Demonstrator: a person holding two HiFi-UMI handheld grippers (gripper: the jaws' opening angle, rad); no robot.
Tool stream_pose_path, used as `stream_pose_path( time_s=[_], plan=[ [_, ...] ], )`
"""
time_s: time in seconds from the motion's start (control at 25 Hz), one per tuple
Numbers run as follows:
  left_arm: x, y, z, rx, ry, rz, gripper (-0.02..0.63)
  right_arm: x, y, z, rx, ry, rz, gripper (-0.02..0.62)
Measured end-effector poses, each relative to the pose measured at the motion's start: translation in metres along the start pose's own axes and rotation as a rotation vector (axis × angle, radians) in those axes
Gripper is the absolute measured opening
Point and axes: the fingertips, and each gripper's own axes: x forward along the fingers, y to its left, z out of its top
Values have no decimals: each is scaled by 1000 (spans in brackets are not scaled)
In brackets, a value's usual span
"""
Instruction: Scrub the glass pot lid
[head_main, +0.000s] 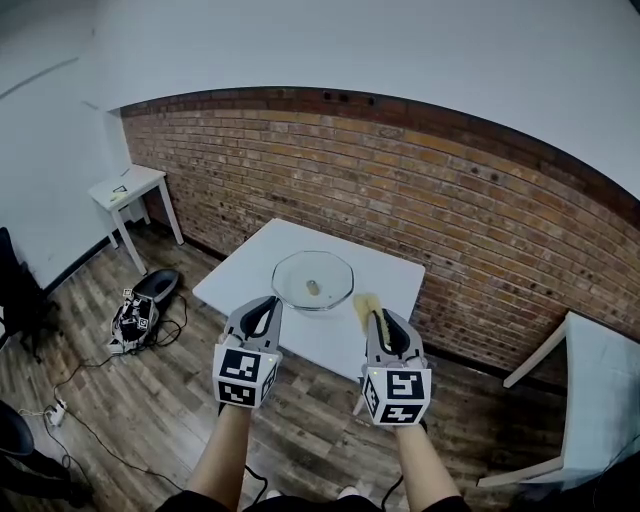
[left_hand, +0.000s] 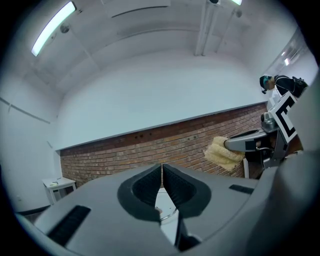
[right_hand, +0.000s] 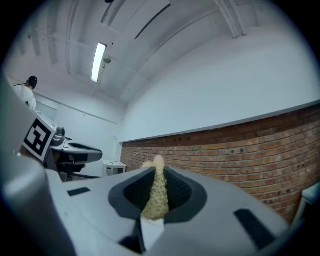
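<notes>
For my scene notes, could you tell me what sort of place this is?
Probably a bare studio or lab room, not a kitchen: brick wall, plain white table, cables loose on the wood floor.

Bare workroom, brick below and white paint above.
A brick wall (head_main: 400, 180) runs along the far side beneath a white upper wall (head_main: 350, 50), and a tube light (right_hand: 99, 61) glows on the ceiling. On the dark plank floor (head_main: 150, 400) stand a white table (head_main: 250, 272) in the middle, a small side table (head_main: 128, 187) far left and another white table (head_main: 605, 370) near right. Black gear with cables (head_main: 138, 318) lies on the floor at left.
</notes>
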Motion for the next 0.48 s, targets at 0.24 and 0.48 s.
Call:
stream_pose_path(
  time_s=[0.24,0.48],
  plan=[
    [3,-11,-8,-7,18,-13,18,-4,-6,-5,0,15,-6,57],
    [13,-23,-4,-2,21,-12,18,-4,-22,-10,14,22,-1,57]
  ],
)
